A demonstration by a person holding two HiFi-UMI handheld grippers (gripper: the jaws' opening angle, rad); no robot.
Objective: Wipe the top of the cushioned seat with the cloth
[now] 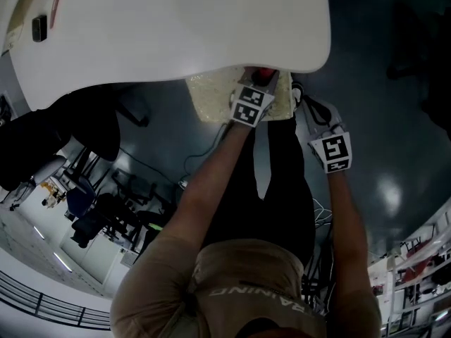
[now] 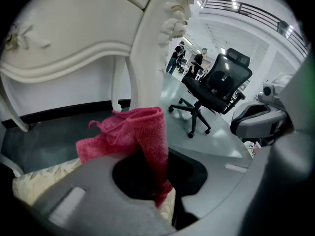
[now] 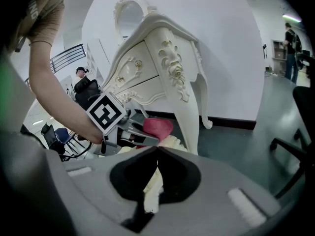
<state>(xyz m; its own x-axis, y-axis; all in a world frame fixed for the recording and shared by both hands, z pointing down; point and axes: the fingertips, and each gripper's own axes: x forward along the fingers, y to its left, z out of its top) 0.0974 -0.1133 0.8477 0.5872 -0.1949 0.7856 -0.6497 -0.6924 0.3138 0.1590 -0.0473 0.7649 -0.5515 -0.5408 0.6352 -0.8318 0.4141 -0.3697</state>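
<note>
- Head view: the left gripper (image 1: 258, 84) reaches forward to the cushioned seat (image 1: 211, 94), which sits partly tucked under the edge of a white table (image 1: 176, 27).
- The red cloth (image 1: 265, 75) lies on top of the seat's far part, just at the table edge and at the left gripper's tip.
- The right gripper (image 1: 302, 100) sits at the seat's right edge, just beside the left one.
- Left gripper view: jaws closed on the cloth. A folded band of it runs down through the gap between them, and the rest bunches up above and to the left.
- The cream, leaf-patterned seat fabric shows below the cloth at lower left.
- A carved white table leg (image 2: 147, 58) stands right behind the cloth, with a black office chair (image 2: 219, 85) further back on the grey floor.
- Right gripper view: jaw tips brought together, with a narrow strip of the seat's cream edge caught between them.
- Beyond the tips are the left gripper's marker cube (image 3: 105, 113) and the cloth, resting on the seat beside the table leg.
</note>
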